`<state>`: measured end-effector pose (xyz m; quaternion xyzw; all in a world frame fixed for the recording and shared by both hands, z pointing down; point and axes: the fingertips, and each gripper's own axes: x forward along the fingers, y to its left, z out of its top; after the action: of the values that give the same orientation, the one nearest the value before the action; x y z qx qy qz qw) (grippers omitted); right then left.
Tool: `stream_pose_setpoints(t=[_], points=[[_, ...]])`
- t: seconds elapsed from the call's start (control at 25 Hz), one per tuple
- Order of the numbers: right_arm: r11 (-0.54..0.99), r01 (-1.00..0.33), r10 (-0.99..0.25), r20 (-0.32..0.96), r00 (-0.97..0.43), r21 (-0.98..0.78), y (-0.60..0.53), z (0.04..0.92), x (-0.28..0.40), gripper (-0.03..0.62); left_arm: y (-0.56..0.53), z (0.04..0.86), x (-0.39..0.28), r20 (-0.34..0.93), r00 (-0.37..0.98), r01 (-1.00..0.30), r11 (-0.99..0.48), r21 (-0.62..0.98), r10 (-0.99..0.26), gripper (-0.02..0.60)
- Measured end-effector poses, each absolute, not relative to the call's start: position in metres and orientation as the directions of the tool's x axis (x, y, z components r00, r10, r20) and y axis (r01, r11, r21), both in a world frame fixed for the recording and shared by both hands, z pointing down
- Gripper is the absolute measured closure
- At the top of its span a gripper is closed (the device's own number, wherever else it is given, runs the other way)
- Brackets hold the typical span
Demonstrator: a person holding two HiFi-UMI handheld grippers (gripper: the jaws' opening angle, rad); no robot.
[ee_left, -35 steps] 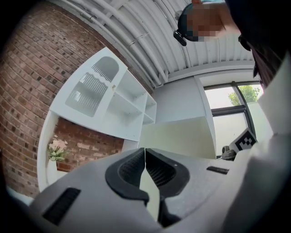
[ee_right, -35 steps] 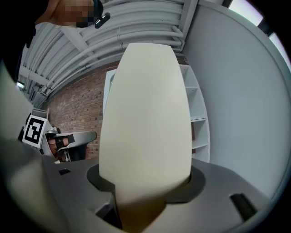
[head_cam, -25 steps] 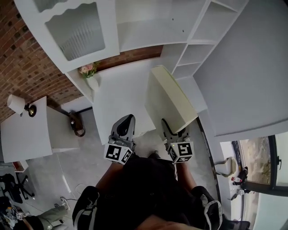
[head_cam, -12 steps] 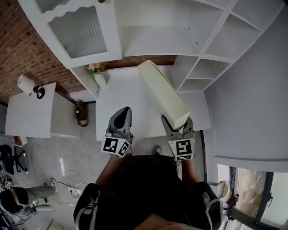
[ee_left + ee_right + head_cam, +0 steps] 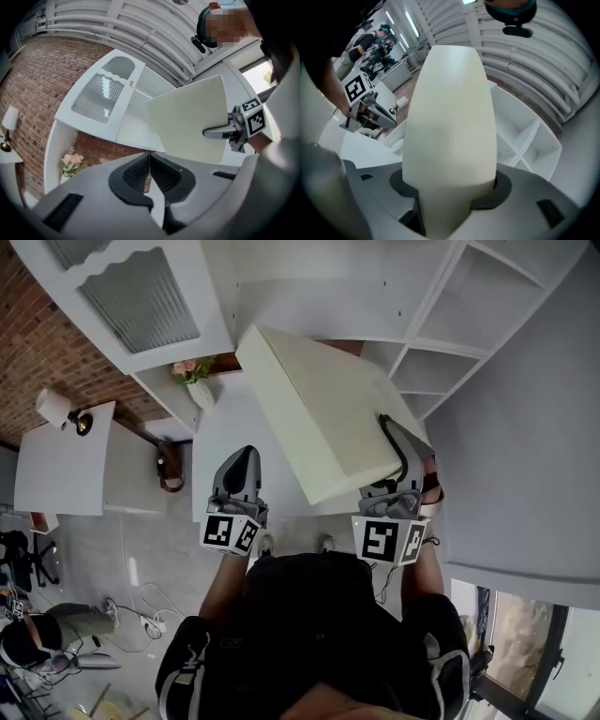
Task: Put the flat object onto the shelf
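The flat object (image 5: 319, 418) is a thick cream-white slab held tilted in the air in front of the white shelf unit (image 5: 441, 324). My right gripper (image 5: 386, 432) is shut on its near right edge, one jaw lying over the broad face. In the right gripper view the slab (image 5: 450, 117) fills the space between the jaws of that gripper (image 5: 450, 187). The left gripper (image 5: 244, 457) hovers to the slab's left, shut and empty, apart from it. The left gripper view shows those shut jaws (image 5: 150, 161), the slab (image 5: 192, 122) and the right gripper (image 5: 220, 132) clamped on its edge.
A white desk top (image 5: 220, 460) lies below the slab, with a small vase of flowers (image 5: 192, 381) at its back left. A cabinet door with ribbed glass (image 5: 141, 296) stands left of the open compartments. A side table (image 5: 66, 474) with a lamp (image 5: 58, 407) is at far left.
The slab has turned from nearly edge-on to showing its broad face, and its far end has swung left and up toward the shelves. The right gripper rolled with it. The left gripper barely moved.
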<state>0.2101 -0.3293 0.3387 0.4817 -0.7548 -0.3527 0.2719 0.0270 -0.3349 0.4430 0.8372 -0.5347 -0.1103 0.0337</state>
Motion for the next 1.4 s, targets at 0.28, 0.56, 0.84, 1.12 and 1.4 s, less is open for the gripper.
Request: stream_pose_setpoints(t=[0.28,0.56,0.84,1.12,1.4], points=[[0.115,-0.294,-0.960,0.029,-0.280,0.949,-0.385,0.326,0.198,0.312,-0.333,0.438,0.017,-0.156,0.386,-0.899,-0.408,0.159,-0.909,0.568],[0.092,-0.093,-0.982,0.075,-0.174,0.991,-0.437,0.357,0.181,0.312,-0.338,0.433,0.000,-0.159,0.364,-0.913,-0.385,0.134,-0.918,0.568],[0.074,0.026,-0.993,0.076,-0.088,0.997,-0.479,0.384,0.181,0.309,-0.343,0.432,-0.006,-0.159,0.351,-0.919,-0.372,0.132,-0.923,0.568],[0.123,0.009,-0.989,0.124,-0.085,0.992,-0.523,0.403,0.169,0.296,-0.347,0.433,-0.008,-0.157,0.350,-0.920,-0.371,0.126,-0.923,0.568],[0.218,0.035,-0.970,0.221,-0.100,0.975,-0.563,0.421,0.150,0.248,-0.350,0.436,-0.013,-0.148,0.339,-0.925,-0.358,0.125,-0.929,0.568]])
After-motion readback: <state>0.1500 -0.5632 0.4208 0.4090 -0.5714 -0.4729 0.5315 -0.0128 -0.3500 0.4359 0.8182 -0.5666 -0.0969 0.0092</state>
